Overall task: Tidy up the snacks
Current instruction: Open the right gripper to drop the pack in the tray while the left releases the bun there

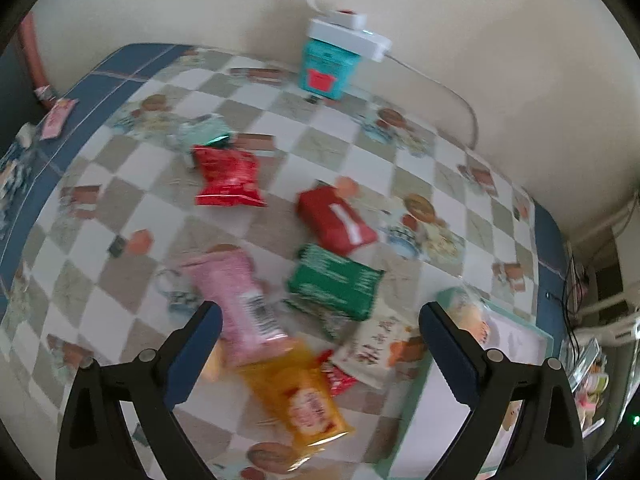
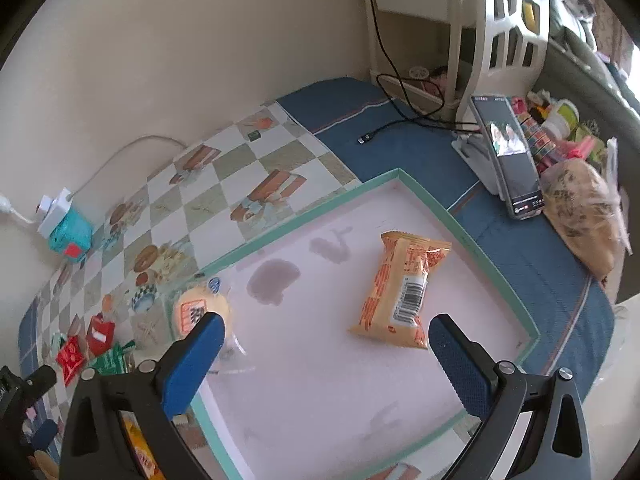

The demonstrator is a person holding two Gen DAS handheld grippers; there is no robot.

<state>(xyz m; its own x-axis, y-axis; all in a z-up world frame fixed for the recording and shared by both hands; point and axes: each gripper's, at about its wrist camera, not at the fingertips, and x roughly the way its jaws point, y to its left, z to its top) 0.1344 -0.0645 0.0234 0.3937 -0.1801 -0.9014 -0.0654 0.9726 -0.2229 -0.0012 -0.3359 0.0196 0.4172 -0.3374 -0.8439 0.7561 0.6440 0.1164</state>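
Observation:
My left gripper (image 1: 320, 318) is open and empty above a pile of snacks on the checkered table: a pink packet (image 1: 236, 300), a yellow packet (image 1: 300, 396), a green packet (image 1: 336, 280), a white packet with red writing (image 1: 376, 346), a red box (image 1: 336, 218) and a red bag (image 1: 228, 178). My right gripper (image 2: 326, 330) is open and empty over a pink tray with a green rim (image 2: 312, 208). An orange packet (image 2: 404, 288) lies in the tray. A clear-wrapped yellow snack (image 2: 200, 308) rests at the tray's left edge.
A teal box (image 1: 326, 68) with a white power adapter stands at the wall. A phone on a stand (image 2: 508, 156), a black cable (image 2: 400, 120) and a bagged loaf (image 2: 584, 216) lie on the blue cloth right of the tray. A white chair stands behind.

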